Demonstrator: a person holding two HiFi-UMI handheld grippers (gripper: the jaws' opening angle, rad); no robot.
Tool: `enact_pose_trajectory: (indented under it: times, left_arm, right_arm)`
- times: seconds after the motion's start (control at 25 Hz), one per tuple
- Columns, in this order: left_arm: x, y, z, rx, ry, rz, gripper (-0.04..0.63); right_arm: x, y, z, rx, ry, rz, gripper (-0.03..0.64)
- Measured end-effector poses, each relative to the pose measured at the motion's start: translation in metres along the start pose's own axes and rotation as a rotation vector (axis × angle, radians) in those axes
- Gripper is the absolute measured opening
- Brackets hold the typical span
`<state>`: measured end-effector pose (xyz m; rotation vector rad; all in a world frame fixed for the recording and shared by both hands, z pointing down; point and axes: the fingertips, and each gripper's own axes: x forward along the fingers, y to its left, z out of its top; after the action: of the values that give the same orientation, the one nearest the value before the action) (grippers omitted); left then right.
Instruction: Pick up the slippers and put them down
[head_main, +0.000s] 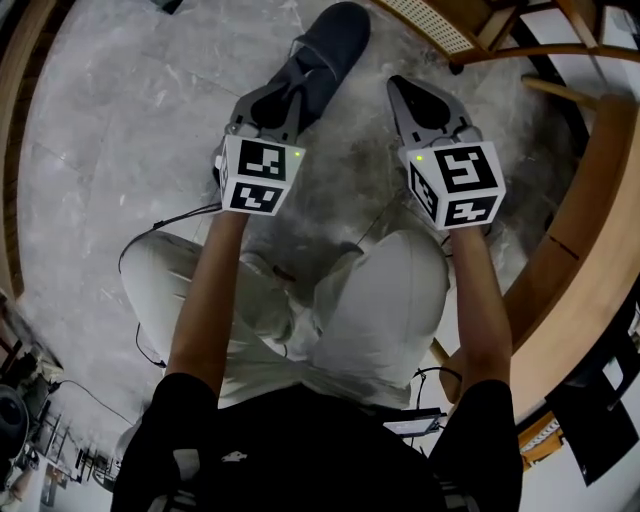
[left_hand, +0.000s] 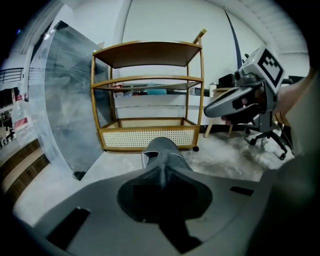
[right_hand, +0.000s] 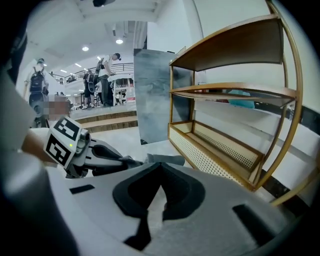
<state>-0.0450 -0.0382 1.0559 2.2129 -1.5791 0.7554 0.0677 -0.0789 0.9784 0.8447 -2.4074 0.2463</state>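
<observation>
Grey marbled floor (head_main: 120, 120) lies under you as you squat, with both arms (head_main: 205, 300) reaching straight forward past your knees. The grippers are side by side, near each other but apart, and both are tipped somewhat downward.

Your left gripper (head_main: 287, 105) has its jaws clamped on the slipper (head_main: 325, 50). In the left gripper view the jaws (left_hand: 162, 169) pinch the near end of the slipper (left_hand: 161, 149), and the rest of it sticks out ahead, in line with the jaws.

Your right gripper (head_main: 398, 88) has its jaws together with nothing between them. In the right gripper view the tips (right_hand: 160, 167) meet in front of bare floor.

The slipper is dark grey and soft-looking, with a rounded closed front and a seam along its top. It is held out over the floor, pointing away from you towards the shelf (left_hand: 150, 100). From the right gripper view it (right_hand: 169, 160) shows as a flat grey shape past the left gripper's tip (right_hand: 134, 161). Whether its far end touches the floor can't be told.

The shelf is wooden, with a woven-cane bottom tier, and it stands just beyond both grippers.
</observation>
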Motion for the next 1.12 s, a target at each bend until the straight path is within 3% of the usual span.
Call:
enact_pose_trajectory:
  times: [0.36,0.84,1.12]
  left_arm:
    - [0.041,-0.013,-0.035,0.011,0.060,-0.008,0.023]
    - [0.055,-0.025,-0.092,-0.031,0.124,-0.020,0.023]
    - [0.060,-0.032,-0.123,-0.012,0.168,-0.030,0.023]
  right_arm:
    - [0.010,-0.006,-0.047,0.015,0.030,-0.006,-0.002]
    - [0.009,-0.002,-0.078,-0.011,0.048,0.011,-0.002]
    - [0.004,-0.010,-0.100,0.000,0.071,-0.005,-0.002]
